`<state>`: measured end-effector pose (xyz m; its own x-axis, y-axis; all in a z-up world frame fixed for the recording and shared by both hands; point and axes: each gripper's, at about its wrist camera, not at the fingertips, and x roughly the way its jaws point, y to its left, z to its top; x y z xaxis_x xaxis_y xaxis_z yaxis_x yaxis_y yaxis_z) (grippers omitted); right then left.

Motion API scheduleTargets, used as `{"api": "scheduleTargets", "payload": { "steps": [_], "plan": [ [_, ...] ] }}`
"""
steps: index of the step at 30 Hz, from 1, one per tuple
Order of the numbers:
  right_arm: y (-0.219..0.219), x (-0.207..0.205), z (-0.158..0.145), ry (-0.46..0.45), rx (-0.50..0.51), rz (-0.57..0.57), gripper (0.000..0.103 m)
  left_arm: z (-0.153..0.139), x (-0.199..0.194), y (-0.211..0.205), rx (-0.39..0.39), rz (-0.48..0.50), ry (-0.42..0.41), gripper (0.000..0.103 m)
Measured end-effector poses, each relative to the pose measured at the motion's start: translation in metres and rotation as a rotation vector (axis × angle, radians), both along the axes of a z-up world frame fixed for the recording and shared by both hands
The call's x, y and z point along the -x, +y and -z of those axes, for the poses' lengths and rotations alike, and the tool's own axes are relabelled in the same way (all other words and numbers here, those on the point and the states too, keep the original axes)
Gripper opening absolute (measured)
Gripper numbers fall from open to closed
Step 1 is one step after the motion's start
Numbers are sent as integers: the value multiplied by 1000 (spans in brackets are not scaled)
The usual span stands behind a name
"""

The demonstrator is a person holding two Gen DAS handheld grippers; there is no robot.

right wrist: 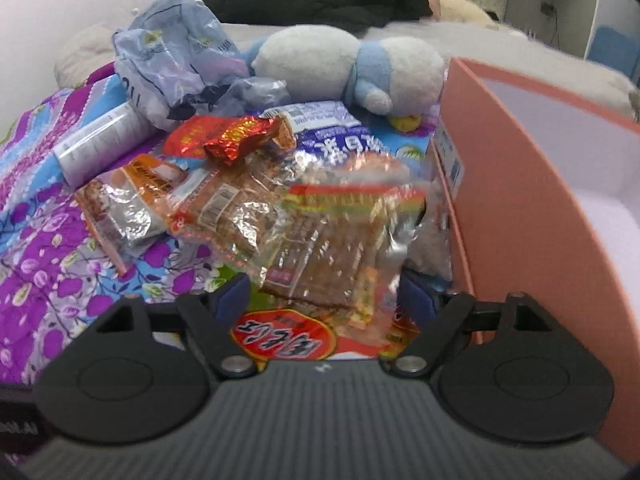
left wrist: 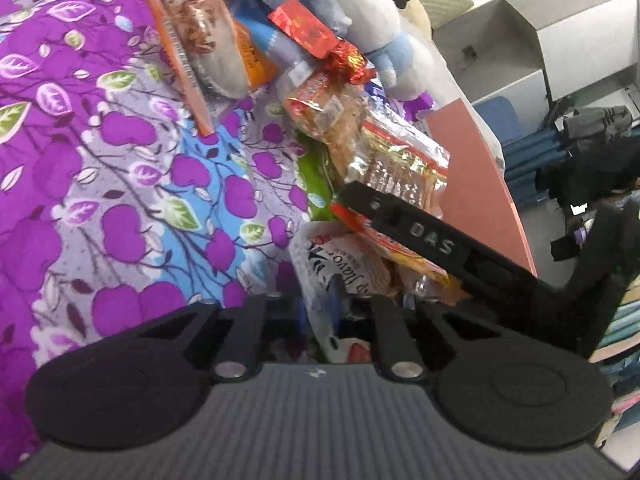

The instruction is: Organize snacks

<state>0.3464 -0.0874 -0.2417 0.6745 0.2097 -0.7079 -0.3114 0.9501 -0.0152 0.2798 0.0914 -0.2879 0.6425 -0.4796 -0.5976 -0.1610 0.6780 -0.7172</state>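
A heap of snack packets lies on a purple floral bedspread (left wrist: 100, 200). My right gripper (right wrist: 324, 292) is open, its blue-padded fingers either side of a clear packet of brown snacks (right wrist: 332, 248), with a red-labelled packet (right wrist: 284, 338) just below. A pink box (right wrist: 520, 208) stands open right of the heap; it also shows in the left wrist view (left wrist: 480, 184). In the left wrist view, my left gripper (left wrist: 320, 320) has its jaws close together around a white packet (left wrist: 320, 264). The right gripper's black finger (left wrist: 420, 232) crosses over the gold and orange packets (left wrist: 384, 160).
An orange packet (left wrist: 200, 48) lies apart on the bedspread. A red foil packet (right wrist: 236, 140), a blue-white packet (right wrist: 332, 136), a grey tube (right wrist: 100, 140) and a crumpled plastic bag (right wrist: 176, 52) lie behind. A white-blue plush toy (right wrist: 344, 68) lies at the back. Grey shelves (left wrist: 560, 40) stand beyond the bed.
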Motion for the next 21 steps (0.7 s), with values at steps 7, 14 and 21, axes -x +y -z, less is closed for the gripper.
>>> {"api": "scheduleTargets", "payload": {
  "steps": [7,14,21],
  "plan": [
    [3,6,-12,-46,-5,-42,37,-6,5,-2,-6,-21,-19,5],
    [-2,28,-35,-67,-30,-71,17,-21,36,4,-45,-62,-17,2],
    [-8,63,-49,-62,-88,-99,13,-35,79,12,-102,-104,-7,1]
  ]
}}
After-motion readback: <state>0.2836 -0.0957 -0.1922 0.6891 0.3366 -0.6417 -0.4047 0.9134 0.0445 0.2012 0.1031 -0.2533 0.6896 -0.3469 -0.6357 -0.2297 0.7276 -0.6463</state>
